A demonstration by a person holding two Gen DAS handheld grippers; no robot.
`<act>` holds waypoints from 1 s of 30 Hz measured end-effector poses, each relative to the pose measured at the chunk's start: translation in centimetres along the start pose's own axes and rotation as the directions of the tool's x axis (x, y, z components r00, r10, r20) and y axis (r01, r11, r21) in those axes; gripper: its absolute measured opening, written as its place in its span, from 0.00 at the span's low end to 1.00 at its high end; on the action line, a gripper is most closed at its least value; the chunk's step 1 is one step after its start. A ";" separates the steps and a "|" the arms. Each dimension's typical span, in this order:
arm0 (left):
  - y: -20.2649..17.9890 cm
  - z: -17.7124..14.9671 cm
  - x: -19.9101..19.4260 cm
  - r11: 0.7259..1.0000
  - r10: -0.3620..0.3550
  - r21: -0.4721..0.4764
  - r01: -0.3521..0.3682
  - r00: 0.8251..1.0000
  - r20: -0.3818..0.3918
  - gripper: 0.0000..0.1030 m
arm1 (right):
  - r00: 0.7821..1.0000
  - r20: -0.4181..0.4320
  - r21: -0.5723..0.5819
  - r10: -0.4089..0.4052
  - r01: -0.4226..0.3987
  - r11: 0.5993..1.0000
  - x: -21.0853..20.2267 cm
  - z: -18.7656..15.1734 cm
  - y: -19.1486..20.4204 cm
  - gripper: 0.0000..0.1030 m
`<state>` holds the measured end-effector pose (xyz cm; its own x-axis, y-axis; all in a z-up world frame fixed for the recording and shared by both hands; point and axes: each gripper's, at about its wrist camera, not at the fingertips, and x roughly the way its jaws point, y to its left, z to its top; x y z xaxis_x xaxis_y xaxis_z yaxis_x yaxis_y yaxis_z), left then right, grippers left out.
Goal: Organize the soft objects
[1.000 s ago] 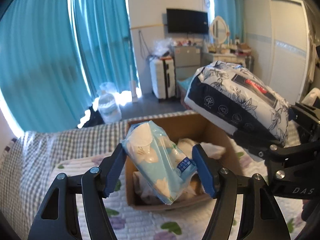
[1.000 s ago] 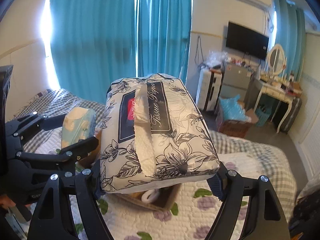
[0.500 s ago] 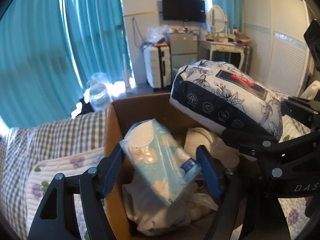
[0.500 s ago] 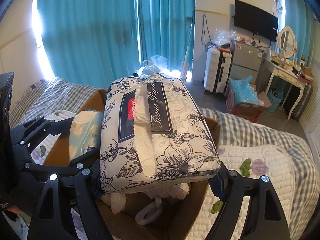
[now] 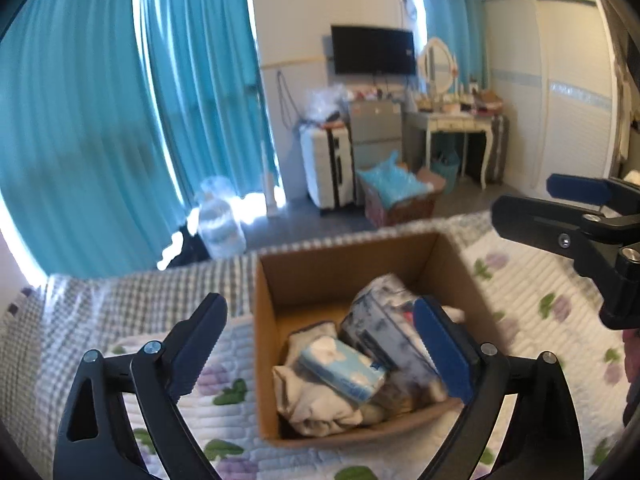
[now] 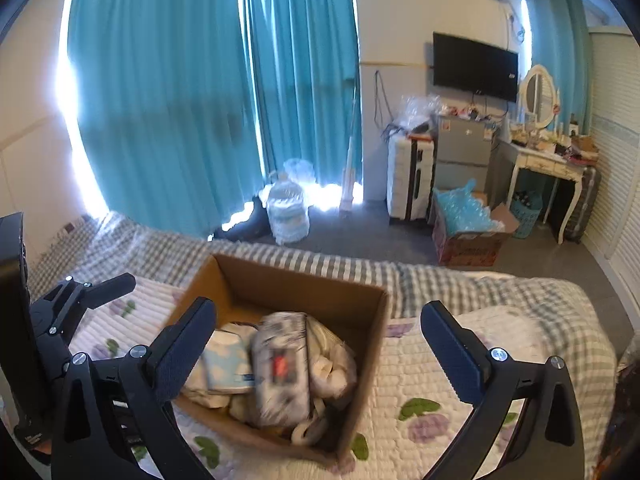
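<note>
- Left wrist: my left gripper (image 5: pixel 320 354) is spread, empty; light-blue tissue pack (image 5: pixel 343 369) lies in the cardboard box (image 5: pixel 344 256) at 6 o'clock.
- Right wrist: my right gripper (image 6: pixel 316 344) gapes, empty; floral tissue pack (image 6: pixel 285 364) rests at 7 o'clock. I'd withdraw straight up, clearing the rim.

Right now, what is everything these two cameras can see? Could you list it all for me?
cardboard box: one, brown, open, on the bed
blue tissue pack: one, pale blue, in the box
floral tissue pack: one, white and dark, in the box beside the blue one
soft white items: several, in the box under the packs
quilt: one, white with purple flowers, under the box
curtains: teal, at the window
television: one, black, on the wall
suitcase: one, white, by the wall
left hand-held gripper: black with blue pads, open, empty
right hand-held gripper: same, open, empty
</note>
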<state>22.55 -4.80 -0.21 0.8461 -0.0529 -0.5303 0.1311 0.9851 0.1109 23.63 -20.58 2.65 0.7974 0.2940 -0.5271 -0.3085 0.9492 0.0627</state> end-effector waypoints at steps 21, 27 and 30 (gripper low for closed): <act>1.8 -0.1 -24.7 0.997 0.062 -0.059 -0.042 0.912 0.404 1.00 | 0.937 0.344 -0.025 -0.059 0.072 0.997 -25.1 -0.6 4.5 1.00; 2.9 -4.7 -20.7 0.987 0.119 -0.145 -0.066 0.910 0.397 1.00 | 0.939 0.338 0.002 -0.058 0.061 0.998 -20.3 -5.0 4.3 1.00; 3.3 -7.3 -17.3 0.982 0.122 -0.175 -0.064 0.932 0.342 1.00 | 0.947 0.311 0.034 -0.081 0.074 0.997 -16.9 -8.4 4.1 1.00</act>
<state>4.55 0.53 3.16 0.9810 0.0149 -0.1934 -0.0160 0.9999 -0.0040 4.51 -22.65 4.71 0.9413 0.2366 -0.2409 -0.2308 0.9716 0.0521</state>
